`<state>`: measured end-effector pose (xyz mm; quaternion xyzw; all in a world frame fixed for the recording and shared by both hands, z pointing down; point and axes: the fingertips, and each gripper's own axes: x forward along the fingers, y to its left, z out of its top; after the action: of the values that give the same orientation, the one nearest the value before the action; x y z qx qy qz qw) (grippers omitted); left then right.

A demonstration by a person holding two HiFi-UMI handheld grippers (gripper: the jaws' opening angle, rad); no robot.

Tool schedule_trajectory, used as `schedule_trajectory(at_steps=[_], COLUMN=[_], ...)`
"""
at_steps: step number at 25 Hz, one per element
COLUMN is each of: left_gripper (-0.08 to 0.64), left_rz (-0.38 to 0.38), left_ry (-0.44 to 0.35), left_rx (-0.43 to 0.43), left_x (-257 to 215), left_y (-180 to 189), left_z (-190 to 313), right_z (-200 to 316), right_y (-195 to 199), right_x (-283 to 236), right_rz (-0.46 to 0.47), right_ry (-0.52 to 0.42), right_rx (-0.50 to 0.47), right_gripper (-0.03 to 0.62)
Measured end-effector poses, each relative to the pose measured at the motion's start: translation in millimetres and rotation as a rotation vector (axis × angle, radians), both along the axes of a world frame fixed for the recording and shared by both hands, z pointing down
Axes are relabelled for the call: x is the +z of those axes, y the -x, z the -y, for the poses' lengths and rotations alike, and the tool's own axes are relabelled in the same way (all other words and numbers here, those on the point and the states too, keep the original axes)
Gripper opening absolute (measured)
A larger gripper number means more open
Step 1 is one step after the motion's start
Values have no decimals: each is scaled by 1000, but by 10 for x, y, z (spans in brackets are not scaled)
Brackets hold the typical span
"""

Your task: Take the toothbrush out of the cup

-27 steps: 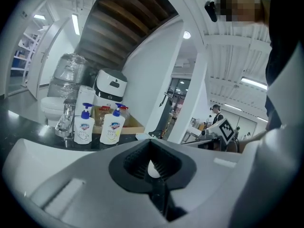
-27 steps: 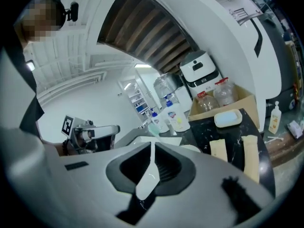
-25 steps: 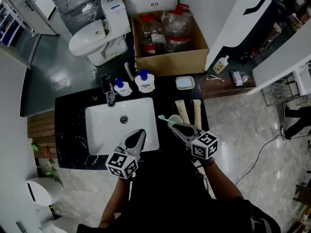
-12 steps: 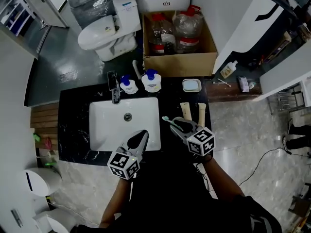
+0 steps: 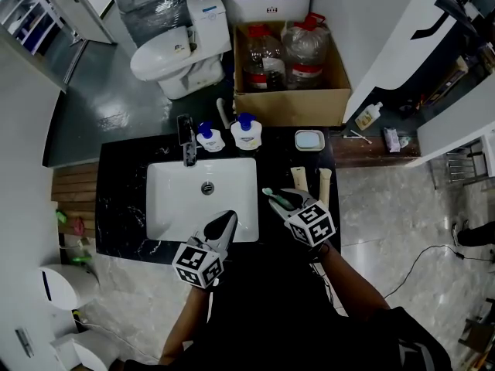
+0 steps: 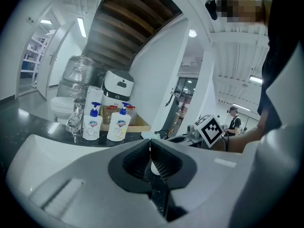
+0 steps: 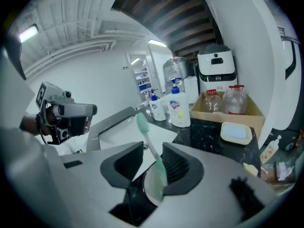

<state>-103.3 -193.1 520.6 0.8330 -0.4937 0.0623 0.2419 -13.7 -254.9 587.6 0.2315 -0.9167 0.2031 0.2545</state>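
A white sink [image 5: 178, 199] is set in the black counter [image 5: 124, 199], with a faucet [image 5: 186, 136] at its far edge and two pump soap bottles [image 5: 207, 138] just to the right of the faucet. The left gripper [image 5: 224, 221] hovers over the near right part of the sink. In the left gripper view its jaws are pressed together with nothing between them [image 6: 150, 144].

To the right of the sink, the right gripper [image 5: 282, 199] points down at the counter. Its jaws have just been opening and now stand spread wide [image 7: 153, 148]. The green toothbrush [image 7: 152, 151] rises between them, still standing in the pale cup [image 7: 151, 189] below the jaws, its bristled head tilted up and to the left. The handle runs close along the right-hand pad, though it is hard to tell whether it touches; neither pad pinches it. In the head view the brush head [image 5: 275, 198] pokes out to the left of the gripper.

Further right, two pale tubes [image 5: 325, 185] lie on the counter, a soap dish [image 5: 308, 139] sits beyond them, and a cardboard box [image 5: 290, 99] stands behind the counter.
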Motion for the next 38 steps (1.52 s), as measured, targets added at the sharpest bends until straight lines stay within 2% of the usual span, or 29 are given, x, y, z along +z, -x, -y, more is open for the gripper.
schedule_trajectory(at_steps=[6,11,15,20,24,29,38], left_gripper=[17,17,17,17,17,17,15], left_rz=[5,5,2,2,3,1,-13], left_ry=[-2,2,3,-2,-5,-11,-19], left_rx=[3,8,10,14,25,46,82], left_x=[-3,16,29,16,21,1,-6], left_y=[4,5,3,-2,-25,-97,-206], left_z=[2,-7,-16,-18,1,30,51], right_z=[-11,-20,22,89,134,183,191], right_y=[49,83,53,-38,-198,-365,-519], right_x=[78,172,187,91,-5,-172,-449], right_rz=[-104,-230,-252,-201,-113,-13,60], right_ry=[-17,-76,-95,-113,-58,-35,-112], right_rx=[-15,-32,-16,38,107,184,244], right_gripper=[115,114,67,44,38,37,37])
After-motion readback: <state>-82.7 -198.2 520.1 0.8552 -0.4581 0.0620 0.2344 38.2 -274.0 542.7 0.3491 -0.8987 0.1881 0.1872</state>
